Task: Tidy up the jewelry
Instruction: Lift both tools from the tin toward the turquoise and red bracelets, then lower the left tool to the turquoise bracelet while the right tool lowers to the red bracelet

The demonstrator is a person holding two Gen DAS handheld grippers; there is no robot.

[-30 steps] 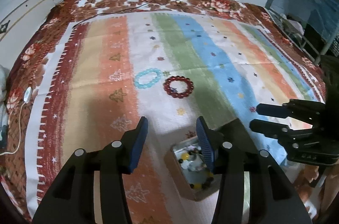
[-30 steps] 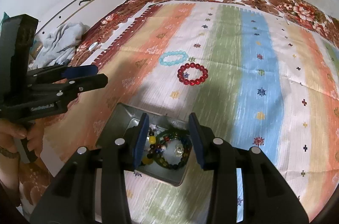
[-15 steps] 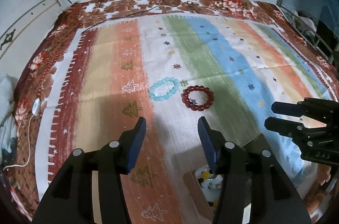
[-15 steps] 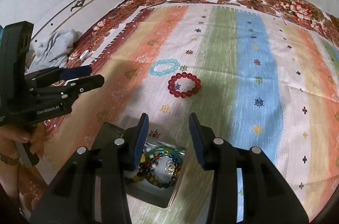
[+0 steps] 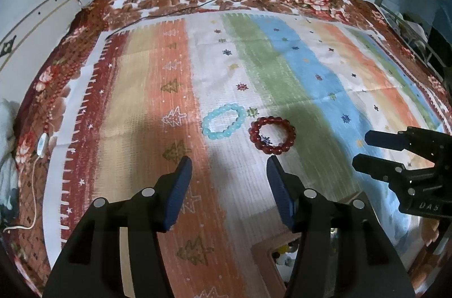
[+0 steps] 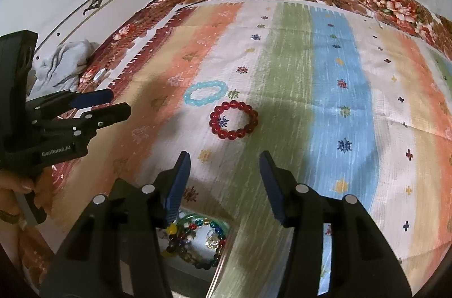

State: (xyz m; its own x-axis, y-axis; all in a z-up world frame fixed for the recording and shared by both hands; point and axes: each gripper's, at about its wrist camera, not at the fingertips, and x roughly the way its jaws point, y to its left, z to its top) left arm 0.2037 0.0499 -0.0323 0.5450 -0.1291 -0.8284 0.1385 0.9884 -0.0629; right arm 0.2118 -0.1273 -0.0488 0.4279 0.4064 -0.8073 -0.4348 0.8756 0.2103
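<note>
Listed by size: striped cloth (image 6: 333,89) over a floral bedcover (image 5: 84,44). Metal tray (image 6: 223,250) at the near edge, holding mixed bead bracelets (image 6: 197,238). Left gripper (image 5: 228,171) and right gripper (image 6: 224,165), each with fingers spread apart, holding nothing. Red bead bracelet (image 6: 233,119) flat on the cloth, just beside the pale blue bracelet (image 6: 205,93).

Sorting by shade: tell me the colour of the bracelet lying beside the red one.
Light blue bracelet, clearest in the right wrist view.
</note>
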